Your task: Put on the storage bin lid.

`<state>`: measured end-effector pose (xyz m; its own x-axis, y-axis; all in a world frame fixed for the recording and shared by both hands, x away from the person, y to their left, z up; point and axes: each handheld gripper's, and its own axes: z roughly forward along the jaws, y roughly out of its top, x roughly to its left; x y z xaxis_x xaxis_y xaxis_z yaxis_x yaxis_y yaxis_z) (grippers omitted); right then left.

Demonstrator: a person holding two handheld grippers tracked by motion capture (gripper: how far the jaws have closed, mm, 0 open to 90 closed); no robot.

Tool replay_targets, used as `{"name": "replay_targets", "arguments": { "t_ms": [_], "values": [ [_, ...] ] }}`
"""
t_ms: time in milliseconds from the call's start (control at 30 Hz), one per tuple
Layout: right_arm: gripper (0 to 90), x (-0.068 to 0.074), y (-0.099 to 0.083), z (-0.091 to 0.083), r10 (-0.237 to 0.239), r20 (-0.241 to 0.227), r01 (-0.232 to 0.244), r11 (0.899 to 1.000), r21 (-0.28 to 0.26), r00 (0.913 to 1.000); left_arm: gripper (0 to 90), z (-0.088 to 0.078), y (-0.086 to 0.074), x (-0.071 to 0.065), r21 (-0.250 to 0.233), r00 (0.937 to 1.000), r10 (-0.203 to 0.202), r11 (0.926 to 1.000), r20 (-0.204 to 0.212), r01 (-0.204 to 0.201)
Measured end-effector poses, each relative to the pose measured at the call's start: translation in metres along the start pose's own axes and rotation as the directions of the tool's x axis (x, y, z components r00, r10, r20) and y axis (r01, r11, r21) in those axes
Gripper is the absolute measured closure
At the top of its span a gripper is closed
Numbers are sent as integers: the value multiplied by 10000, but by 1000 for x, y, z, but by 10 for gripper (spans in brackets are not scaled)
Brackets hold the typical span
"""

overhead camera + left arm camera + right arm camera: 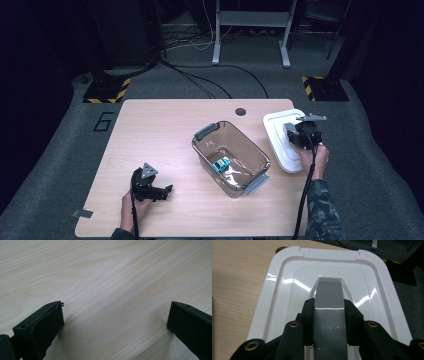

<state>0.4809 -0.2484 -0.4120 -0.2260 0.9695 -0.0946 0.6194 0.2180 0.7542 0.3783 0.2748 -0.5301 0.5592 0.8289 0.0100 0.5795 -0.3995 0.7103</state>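
Observation:
A clear brownish plastic bin [230, 157] with grey latches stands in the middle of the table, and a small teal object [221, 164] lies inside it. Its white lid [280, 140] [287, 285] is at the table's right edge. My right gripper [300, 134] [329, 307] is shut on the lid's grey handle [329, 297], one jaw pressing on each side of it. My left gripper [159, 191] [115, 317] rests low over the bare wood at the front left, its jaws wide open with nothing between them.
The wooden table [150, 130] has a dark round hole [240, 111] near its far edge. Grey carpet, cables and black stands with yellow-striped bases [106, 91] surround the table. A bit of tape [81, 213] sticks out at the front left corner.

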Motion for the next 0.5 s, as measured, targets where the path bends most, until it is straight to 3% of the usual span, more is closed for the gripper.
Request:
{"name": "replay_targets", "arguments": {
  "t_ms": [500],
  "values": [
    [664,1,19,-21,-264,-59,262,9994,-203,9996,2,0,0,0,-2,10000,11,10000,1,-11]
  ]
}}
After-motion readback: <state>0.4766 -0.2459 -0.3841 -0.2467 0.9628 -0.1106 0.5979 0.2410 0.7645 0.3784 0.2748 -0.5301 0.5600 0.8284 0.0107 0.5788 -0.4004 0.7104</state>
